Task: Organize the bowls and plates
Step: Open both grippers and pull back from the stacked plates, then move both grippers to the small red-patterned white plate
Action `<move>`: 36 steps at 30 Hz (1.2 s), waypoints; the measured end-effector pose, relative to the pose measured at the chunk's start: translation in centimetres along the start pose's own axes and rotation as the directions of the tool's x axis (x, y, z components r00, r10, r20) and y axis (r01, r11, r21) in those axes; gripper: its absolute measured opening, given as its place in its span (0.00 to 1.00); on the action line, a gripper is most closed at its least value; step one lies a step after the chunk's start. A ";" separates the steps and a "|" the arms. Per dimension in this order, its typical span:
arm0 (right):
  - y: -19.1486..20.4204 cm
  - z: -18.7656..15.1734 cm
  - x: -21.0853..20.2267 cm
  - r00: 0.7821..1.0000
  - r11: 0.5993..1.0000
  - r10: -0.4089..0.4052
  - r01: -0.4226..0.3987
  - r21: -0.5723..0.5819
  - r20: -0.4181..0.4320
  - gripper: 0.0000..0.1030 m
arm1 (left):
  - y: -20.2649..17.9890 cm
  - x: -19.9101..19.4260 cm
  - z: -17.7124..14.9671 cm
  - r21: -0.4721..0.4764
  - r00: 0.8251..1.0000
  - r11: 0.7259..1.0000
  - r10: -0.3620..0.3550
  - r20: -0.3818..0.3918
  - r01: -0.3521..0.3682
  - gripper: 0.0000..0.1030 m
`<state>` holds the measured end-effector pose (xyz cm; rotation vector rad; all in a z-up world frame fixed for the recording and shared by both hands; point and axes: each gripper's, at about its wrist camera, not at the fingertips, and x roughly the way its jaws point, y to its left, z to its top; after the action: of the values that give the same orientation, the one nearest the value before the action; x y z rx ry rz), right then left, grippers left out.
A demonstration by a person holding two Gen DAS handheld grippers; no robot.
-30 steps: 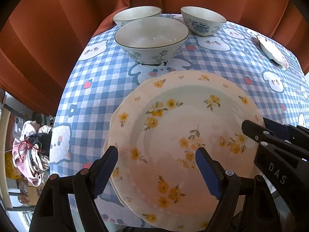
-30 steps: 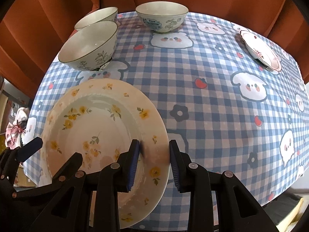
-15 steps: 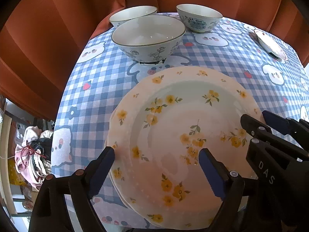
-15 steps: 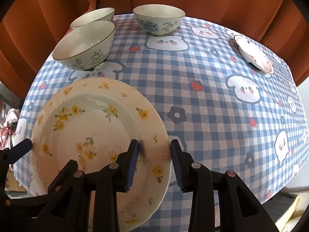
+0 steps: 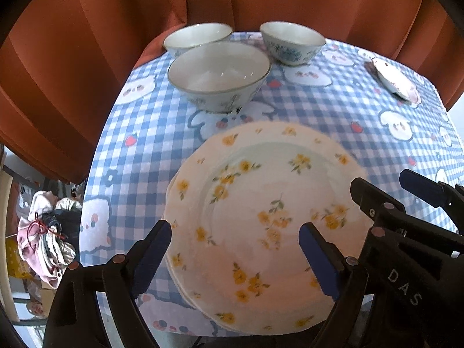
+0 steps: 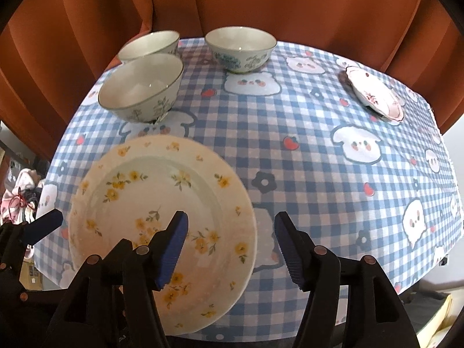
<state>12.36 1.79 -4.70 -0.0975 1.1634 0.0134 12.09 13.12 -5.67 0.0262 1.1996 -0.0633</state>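
Note:
A white plate with yellow flowers [image 5: 261, 217] lies on a stack of like plates at the near edge of the table; it also shows in the right wrist view [image 6: 156, 211]. My left gripper [image 5: 235, 258] is open above the plate's near left part. My right gripper [image 6: 230, 246] is open, its fingers either side of the plate's right rim without touching. Three white bowls stand at the back left: a near one [image 5: 219, 75], a far left one [image 5: 197, 36] and a far right one [image 5: 291, 42]. A small pink-patterned plate [image 6: 375, 94] lies at the far right.
The table wears a blue checked cloth [image 6: 319, 150] with bear and strawberry prints. An orange curtain [image 6: 261, 5] hangs close behind. A bundle of cloth [image 5: 43, 240] lies on the floor to the left, beyond the table edge.
My right gripper has opened and let go of the flowered plate's rim, which now rests on the stack. Both grippers have pulled back a little.

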 end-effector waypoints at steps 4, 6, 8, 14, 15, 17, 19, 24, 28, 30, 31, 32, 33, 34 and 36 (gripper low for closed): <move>-1.5 0.6 -0.6 1.000 1.000 0.016 -0.016 0.016 0.021 0.64 | -1.5 -0.5 0.9 -0.002 0.999 1.000 0.008 0.036 -0.008 0.88; -2.5 0.9 -0.6 0.999 0.999 0.037 -0.038 0.027 0.028 0.64 | -2.5 -0.7 1.3 -0.001 0.999 1.000 0.013 0.050 -0.013 0.88; -3.7 1.0 -0.6 0.998 0.998 0.050 -0.051 0.034 0.040 0.64 | -3.6 -0.6 1.8 -0.002 0.998 1.000 0.019 0.060 -0.019 0.88; -8.1 1.9 -0.5 0.997 0.997 0.064 -0.066 0.037 0.050 0.64 | -8.0 -0.7 3.5 -0.015 0.996 0.999 0.041 0.075 -0.040 0.88; -9.0 2.1 -0.5 0.997 0.997 0.064 -0.066 0.034 0.052 0.64 | -8.9 -0.7 3.9 -0.021 0.996 0.999 0.042 0.075 -0.041 0.88; -10.8 2.6 -0.3 0.996 0.997 0.073 -0.074 0.033 0.051 0.64 | -10.7 -0.6 4.5 -0.035 0.996 0.999 0.044 0.082 -0.041 0.88; -12.6 3.2 -0.3 0.996 0.997 0.075 -0.076 0.028 0.054 0.64 | -12.2 -0.5 5.2 -0.043 0.995 0.998 0.049 0.088 -0.045 0.88; -17.1 4.7 0.1 0.994 0.996 0.083 -0.085 0.023 0.066 0.64 | -16.2 0.0 7.3 -0.066 0.993 0.996 0.063 0.102 -0.057 0.88; -20.5 6.2 0.7 0.993 0.996 0.088 -0.090 0.022 0.079 0.64 | -19.3 0.7 9.1 -0.095 0.991 0.994 0.067 0.112 -0.057 0.87; -22.3 7.0 1.0 0.992 0.996 0.087 -0.089 0.022 0.087 0.64 | -20.8 1.1 10.0 -0.101 0.990 0.993 0.071 0.119 -0.059 0.87; -23.0 7.4 1.2 0.992 0.996 0.086 -0.089 0.024 0.089 0.64 | -21.6 1.3 10.6 -0.103 0.990 0.993 0.074 0.124 -0.062 0.87; -23.9 7.7 1.5 0.992 0.996 0.086 -0.089 0.028 0.091 0.64 | -22.5 1.5 11.2 -0.104 0.989 0.992 0.079 0.129 -0.065 0.87; -24.9 8.2 1.8 0.992 0.995 0.089 -0.092 0.031 0.092 0.64 | -23.1 1.6 11.5 -0.105 0.988 0.992 0.082 0.132 -0.068 0.86; -25.7 8.6 2.0 0.991 0.995 0.091 -0.094 0.032 0.094 0.64 | -23.8 1.9 12.1 -0.107 0.987 0.992 0.085 0.136 -0.071 0.86; -27.4 9.5 2.5 0.991 0.995 0.090 -0.093 0.032 0.100 0.64 | -25.0 2.3 13.1 -0.118 0.987 0.991 0.083 0.136 -0.067 0.86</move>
<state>23.76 -24.76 -1.36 -0.0104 1.0684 0.0770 23.51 -12.60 -2.70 -0.0322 1.0583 0.0685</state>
